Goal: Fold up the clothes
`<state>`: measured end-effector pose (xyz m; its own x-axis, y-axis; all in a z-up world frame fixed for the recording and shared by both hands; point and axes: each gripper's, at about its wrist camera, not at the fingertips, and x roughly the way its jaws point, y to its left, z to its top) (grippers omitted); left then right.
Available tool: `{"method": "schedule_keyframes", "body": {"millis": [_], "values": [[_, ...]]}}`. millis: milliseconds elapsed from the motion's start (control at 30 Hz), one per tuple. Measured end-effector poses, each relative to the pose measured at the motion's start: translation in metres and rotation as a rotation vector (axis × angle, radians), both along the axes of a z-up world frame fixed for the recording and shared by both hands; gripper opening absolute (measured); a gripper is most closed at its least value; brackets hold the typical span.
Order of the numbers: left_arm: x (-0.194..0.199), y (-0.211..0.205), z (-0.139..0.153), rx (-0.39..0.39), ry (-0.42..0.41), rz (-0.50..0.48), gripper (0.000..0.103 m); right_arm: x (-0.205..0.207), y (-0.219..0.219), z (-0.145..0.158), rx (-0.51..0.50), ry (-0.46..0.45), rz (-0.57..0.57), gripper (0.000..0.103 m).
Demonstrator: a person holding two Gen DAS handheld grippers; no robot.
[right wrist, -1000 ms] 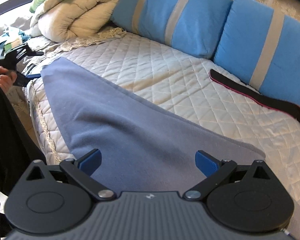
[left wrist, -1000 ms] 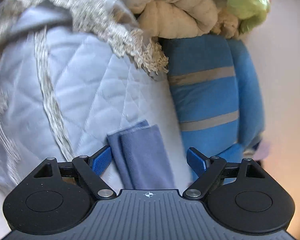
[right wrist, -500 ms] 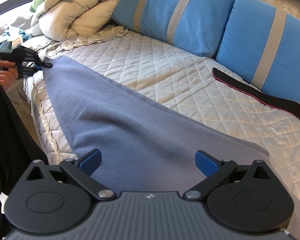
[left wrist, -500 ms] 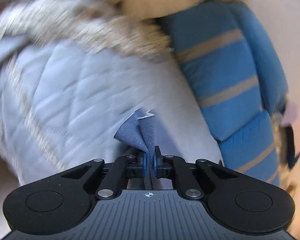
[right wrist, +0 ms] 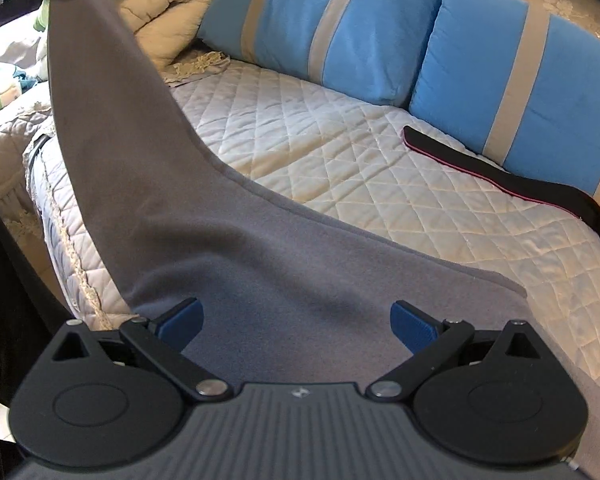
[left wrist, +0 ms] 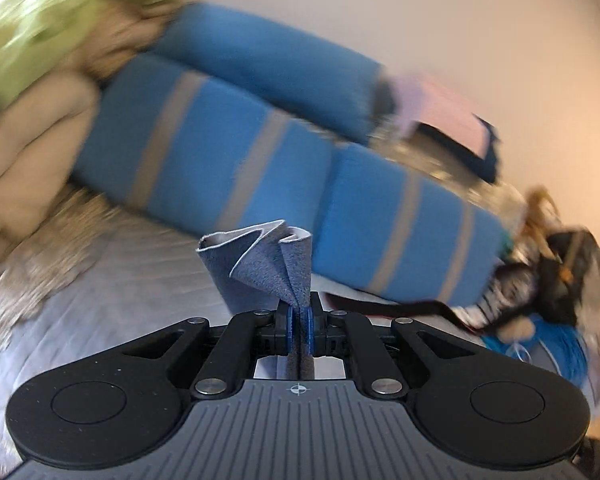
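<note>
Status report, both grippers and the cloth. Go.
Left gripper shut on grey-blue cloth, corner lifted. Right gripper open above it. Black strap lies apart.

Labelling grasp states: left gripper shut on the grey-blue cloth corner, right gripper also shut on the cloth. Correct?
Not quite. The left gripper is shut on the grey-blue cloth corner, but the right gripper is open, jaws spread wide above the cloth, as the right wrist view shows.

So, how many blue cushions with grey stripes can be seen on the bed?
2 in the right wrist view: one cushion behind the bed's middle, another beside it to the right. More may be hidden outside the frame.
</note>
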<state>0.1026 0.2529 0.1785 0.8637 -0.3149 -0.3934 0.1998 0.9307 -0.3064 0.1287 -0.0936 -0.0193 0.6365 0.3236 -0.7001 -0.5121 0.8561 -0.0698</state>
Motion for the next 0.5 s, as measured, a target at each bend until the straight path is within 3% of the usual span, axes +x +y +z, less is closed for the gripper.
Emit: {"method": "schedule_keyframes", "body": {"millis": [100, 233, 500], "values": [[-0.001, -0.041, 0.01, 0.073, -0.018, -0.077, 0.006, -0.001, 0.002, -0.001, -0.028, -0.017, -0.017, 0.103], [0.003, -0.091, 0.012, 0.106, 0.002, -0.17, 0.006, 0.002, -0.007, 0.004, -0.024, -0.011, -0.055, 0.103], [0.011, -0.194, -0.009, 0.183, 0.034, -0.359, 0.006, -0.006, -0.065, 0.027, -0.005, 0.038, -0.273, 0.103]]}}
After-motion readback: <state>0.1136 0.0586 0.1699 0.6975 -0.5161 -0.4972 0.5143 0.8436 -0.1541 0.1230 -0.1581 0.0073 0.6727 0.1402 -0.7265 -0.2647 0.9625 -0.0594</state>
